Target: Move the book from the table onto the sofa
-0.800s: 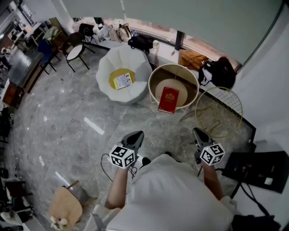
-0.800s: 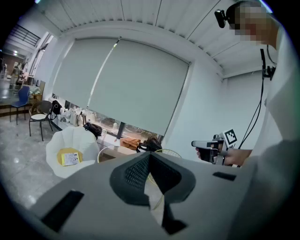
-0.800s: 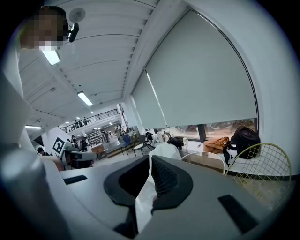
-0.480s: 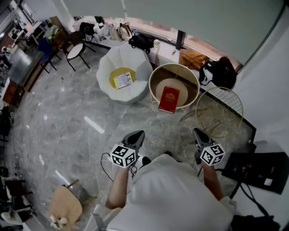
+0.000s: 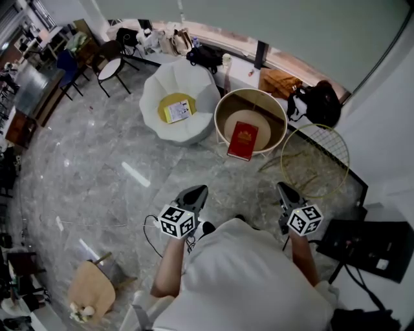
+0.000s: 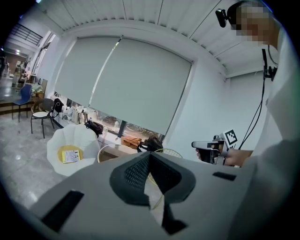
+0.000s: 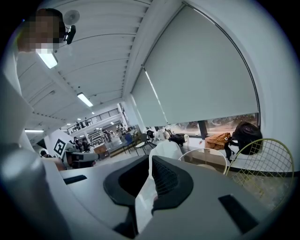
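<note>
The white sofa (image 5: 197, 84) stands far and left, with a yellow cushion (image 5: 167, 103) on its seat. Nearer, the left gripper (image 5: 195, 194) is closed on nothing. Just right of the sofa, the red book (image 5: 243, 141) lies on the round table (image 5: 279, 115), towards its near edge. The right gripper (image 5: 285, 192) is likewise closed and empty, well apart from the book.

Grey marble-pattern floor (image 5: 84, 168), glossy. Pale roller blinds (image 6: 131, 84) are drawn over a long window, with bags (image 5: 204, 57) along the low sill (image 5: 240, 70) beneath. Black chairs (image 5: 107, 68) at far left. Ribbed white ceiling (image 6: 154, 14), strip lights (image 7: 85, 99) lit. Wooden stool (image 5: 90, 292) bottom left.
</note>
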`<action>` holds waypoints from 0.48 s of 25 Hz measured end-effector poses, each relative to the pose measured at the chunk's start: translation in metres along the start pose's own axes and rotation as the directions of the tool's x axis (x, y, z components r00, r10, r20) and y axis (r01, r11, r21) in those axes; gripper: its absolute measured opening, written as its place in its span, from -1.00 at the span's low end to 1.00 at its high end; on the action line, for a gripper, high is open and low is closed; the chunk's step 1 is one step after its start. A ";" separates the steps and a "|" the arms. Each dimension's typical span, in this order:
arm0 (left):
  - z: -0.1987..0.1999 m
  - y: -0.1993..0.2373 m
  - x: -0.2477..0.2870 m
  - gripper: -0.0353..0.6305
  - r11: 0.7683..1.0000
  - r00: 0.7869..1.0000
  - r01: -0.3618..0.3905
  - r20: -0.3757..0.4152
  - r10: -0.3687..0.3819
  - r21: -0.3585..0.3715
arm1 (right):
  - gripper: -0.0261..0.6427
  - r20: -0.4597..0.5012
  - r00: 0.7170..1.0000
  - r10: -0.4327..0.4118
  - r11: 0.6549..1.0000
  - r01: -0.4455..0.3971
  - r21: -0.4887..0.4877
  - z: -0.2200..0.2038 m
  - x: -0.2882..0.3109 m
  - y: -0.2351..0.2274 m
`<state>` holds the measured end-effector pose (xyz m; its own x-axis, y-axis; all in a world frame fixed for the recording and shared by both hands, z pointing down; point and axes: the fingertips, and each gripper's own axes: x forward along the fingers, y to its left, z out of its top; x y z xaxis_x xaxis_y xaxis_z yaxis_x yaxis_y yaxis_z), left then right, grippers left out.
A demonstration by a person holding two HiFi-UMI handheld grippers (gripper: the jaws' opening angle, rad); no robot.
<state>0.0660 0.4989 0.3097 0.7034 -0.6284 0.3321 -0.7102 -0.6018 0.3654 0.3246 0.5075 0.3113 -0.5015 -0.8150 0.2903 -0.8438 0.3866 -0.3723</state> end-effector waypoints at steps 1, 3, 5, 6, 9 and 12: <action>-0.001 -0.001 0.001 -0.89 1.000 1.000 -0.001 0.000 0.001 -0.004 | -0.79 -0.002 1.000 0.002 1.000 -0.002 0.001 -0.001 0.000 -0.002; -0.002 -0.004 0.002 -0.89 1.000 1.000 0.000 0.003 0.000 -0.015 | -0.79 -0.005 1.000 0.005 1.000 -0.005 0.010 -0.001 -0.002 -0.006; -0.002 -0.009 0.002 -0.89 1.000 1.000 0.003 0.008 -0.003 -0.026 | -0.79 -0.005 1.000 0.010 1.000 -0.010 0.018 0.001 -0.004 -0.010; -0.001 -0.012 0.002 -0.89 1.000 1.000 0.003 0.011 -0.003 -0.030 | -0.79 -0.006 1.000 0.014 1.000 -0.014 0.020 0.002 -0.006 -0.010; -0.002 -0.018 0.005 -0.89 0.999 1.000 -0.002 0.020 0.003 -0.041 | -0.79 -0.015 0.999 0.035 0.999 -0.035 0.006 0.005 -0.008 -0.014; -0.005 -0.026 0.013 -0.89 0.999 1.000 -0.012 0.015 0.012 -0.030 | -0.79 -0.032 0.998 0.061 0.998 -0.062 -0.013 0.006 -0.007 -0.023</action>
<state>0.0937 0.5087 0.3089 0.6940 -0.6431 0.3237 -0.7173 -0.5790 0.3876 0.3487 0.5022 0.3126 -0.5582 -0.7753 0.2954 -0.8136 0.4417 -0.3782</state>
